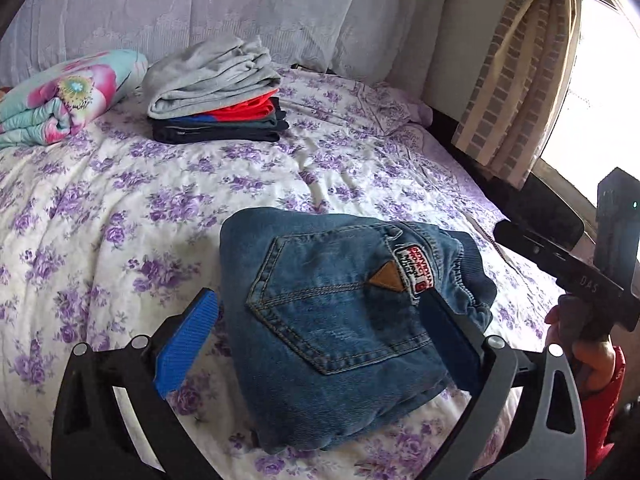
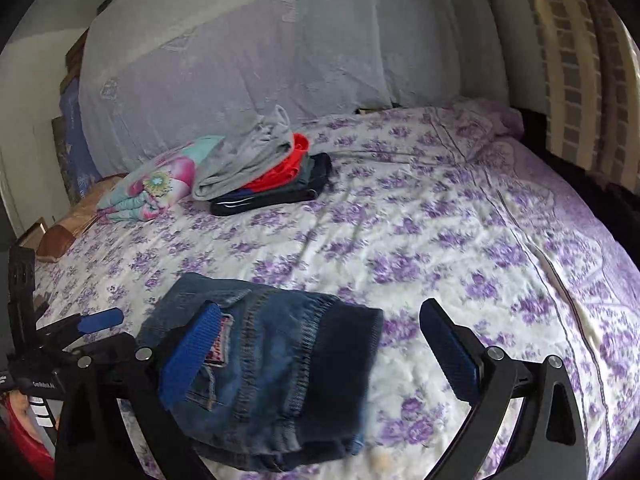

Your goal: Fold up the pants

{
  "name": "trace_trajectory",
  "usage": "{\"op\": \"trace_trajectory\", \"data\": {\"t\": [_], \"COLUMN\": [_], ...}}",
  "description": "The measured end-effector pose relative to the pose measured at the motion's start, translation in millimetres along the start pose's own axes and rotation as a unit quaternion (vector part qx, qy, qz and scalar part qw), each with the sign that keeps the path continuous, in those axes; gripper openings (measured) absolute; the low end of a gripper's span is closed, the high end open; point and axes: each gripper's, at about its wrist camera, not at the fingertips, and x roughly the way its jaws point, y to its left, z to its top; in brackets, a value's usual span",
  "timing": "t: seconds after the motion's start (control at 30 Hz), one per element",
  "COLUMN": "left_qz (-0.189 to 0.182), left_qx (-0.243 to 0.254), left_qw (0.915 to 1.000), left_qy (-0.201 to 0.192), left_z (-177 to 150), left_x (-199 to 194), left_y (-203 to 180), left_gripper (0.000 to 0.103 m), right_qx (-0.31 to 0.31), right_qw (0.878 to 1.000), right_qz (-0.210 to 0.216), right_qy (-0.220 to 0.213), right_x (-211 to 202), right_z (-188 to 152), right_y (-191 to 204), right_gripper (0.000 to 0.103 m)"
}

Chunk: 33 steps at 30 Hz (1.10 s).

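Both the left gripper and right gripper stand released over the folded blue denim pants; carrying them to the folded clothes stack calls for a level, two-sided grip.

So the folded jeans sit on the bed right in front of me, near the front edge. My left gripper straddles them, one finger on each side. My right gripper is off to the right of that, with its left finger over the jeans and its right finger over bare sheet. Further back and to the left there's a stack of folded clothes on the bed, and a blanket just left of the stack. Headboard runs behind both. Curtain hangs off the bed's right side.
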Motion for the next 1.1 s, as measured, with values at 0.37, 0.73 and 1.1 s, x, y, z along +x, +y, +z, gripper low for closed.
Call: {"op": "trace_trajectory", "data": {"t": [0.37, 0.73, 1.1], "left_qz": [-0.020, 0.000, 0.040], "left_qx": [-0.053, -0.047, -0.007], "left_qw": [0.9946, 0.9987, 0.9982], "left_qy": [0.087, 0.017, 0.044], "left_z": [-23.7, 3.6, 33.5], "left_x": [58.2, 17.1, 48.2], "left_y": [33.8, 37.7, 21.8], "left_gripper": [0.099, 0.098, 0.098], "right_qx": [-0.063, -0.019, -0.049], "right_qw": [0.993, 0.999, 0.996], "right_qz": [0.004, 0.031, -0.007], "right_qy": [0.096, 0.016, 0.079], "right_x": [101.7, 31.1, 16.8], "right_z": [-12.6, -11.3, -62.6], "right_y": [44.7, 35.5, 31.1], "right_gripper": [0.100, 0.100, 0.100]}}
